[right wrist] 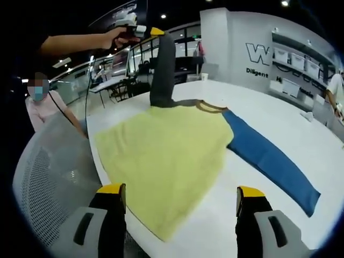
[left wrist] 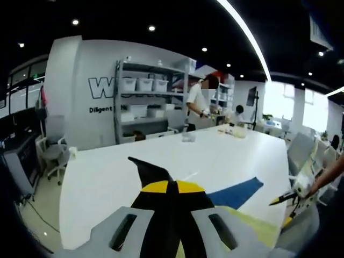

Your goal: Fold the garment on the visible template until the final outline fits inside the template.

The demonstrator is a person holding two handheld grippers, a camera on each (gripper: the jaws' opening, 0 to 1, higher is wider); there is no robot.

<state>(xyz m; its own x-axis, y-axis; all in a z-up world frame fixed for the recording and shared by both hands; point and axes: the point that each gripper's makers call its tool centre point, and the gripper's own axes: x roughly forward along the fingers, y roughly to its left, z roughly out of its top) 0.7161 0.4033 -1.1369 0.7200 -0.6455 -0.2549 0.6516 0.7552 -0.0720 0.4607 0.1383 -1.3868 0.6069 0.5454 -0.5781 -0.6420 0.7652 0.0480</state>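
Yellow garment (right wrist: 166, 161) w/ a blue sleeve (right wrist: 269, 156) lay spread on the white table (right wrist: 269, 107), its body reaching the table's near edge. Left gripper (right wrist: 153, 33) was clamped on the dark sleeve (right wrist: 161, 70), lifted above the far edge of the garment. Right gripper (right wrist: 180, 207) hung over the near edge, jaws apart, gripping nothing.

The shirt (right wrist: 166, 150) lies spread on the table (right wrist: 269, 113), one sleeve (right wrist: 271, 156) stretched flat to its right. At its far edge the other sleeve (right wrist: 162, 70) hangs lifted, apparently from the left gripper (right wrist: 141, 31). Shelves (left wrist: 153, 99) stand behind the table.
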